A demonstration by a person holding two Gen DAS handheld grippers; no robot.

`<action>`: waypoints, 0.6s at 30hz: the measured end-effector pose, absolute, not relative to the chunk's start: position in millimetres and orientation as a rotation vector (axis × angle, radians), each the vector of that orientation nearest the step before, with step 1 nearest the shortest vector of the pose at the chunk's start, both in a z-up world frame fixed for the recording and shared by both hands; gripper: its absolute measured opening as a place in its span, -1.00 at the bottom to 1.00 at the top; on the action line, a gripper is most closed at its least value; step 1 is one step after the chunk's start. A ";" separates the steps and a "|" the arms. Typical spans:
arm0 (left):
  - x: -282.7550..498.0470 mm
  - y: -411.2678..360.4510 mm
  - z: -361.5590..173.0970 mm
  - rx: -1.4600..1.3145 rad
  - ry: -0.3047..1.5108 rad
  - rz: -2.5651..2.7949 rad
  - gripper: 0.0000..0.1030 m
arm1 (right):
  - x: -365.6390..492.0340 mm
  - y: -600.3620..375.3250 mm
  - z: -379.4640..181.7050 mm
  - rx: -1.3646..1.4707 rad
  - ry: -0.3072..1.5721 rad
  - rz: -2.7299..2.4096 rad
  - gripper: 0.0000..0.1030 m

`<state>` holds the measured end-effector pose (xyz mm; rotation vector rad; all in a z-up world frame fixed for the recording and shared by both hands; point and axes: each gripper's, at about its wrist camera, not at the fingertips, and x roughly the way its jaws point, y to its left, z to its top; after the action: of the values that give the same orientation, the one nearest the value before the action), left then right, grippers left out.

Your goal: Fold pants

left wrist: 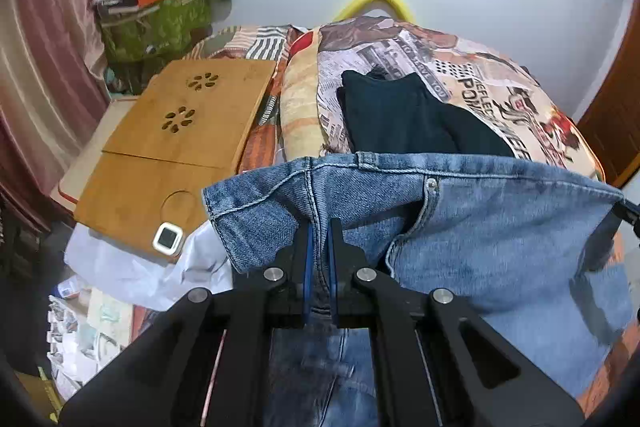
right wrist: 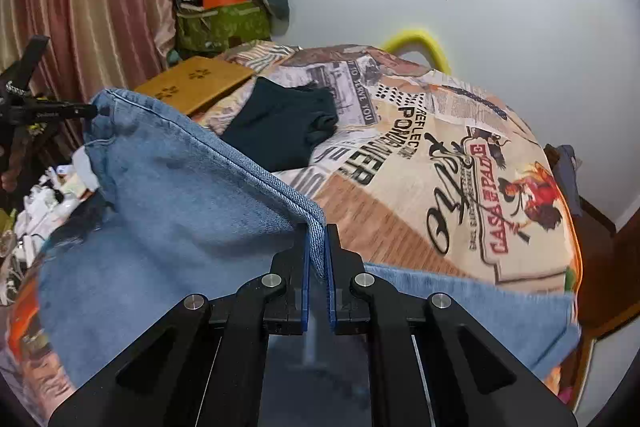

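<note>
Light blue jeans hang stretched by the waistband between my two grippers above the bed. My left gripper is shut on the waistband near the fly seam. My right gripper is shut on the other end of the waistband, and the denim slopes away to the left towards the left gripper's tip. The legs trail down over the bed, partly hidden below the grippers.
A folded dark garment lies on the printed bedspread ahead. A wooden lap tray with a small white clock sits at the left. Curtains, a piled green bag and floor clutter are at the left.
</note>
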<state>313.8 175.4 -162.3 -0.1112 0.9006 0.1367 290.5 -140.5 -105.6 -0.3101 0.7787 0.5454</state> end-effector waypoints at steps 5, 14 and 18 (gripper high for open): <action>266.5 166.6 -159.9 -0.092 0.884 0.133 -0.89 | 252.7 -144.1 -103.3 -0.298 0.770 0.550 -0.89; 202.8 165.8 -184.4 -0.127 0.922 0.131 -0.86 | 193.7 -143.4 -119.2 -0.298 0.809 0.567 -0.89; 177.4 169.1 -201.1 -0.150 0.941 0.149 -0.86 | 177.5 -146.1 -134.3 -0.268 0.847 0.575 -0.89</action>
<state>177.4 169.1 -201.1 -0.1500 0.9408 0.1490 177.5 -146.1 -134.3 -0.2678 0.8467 0.5748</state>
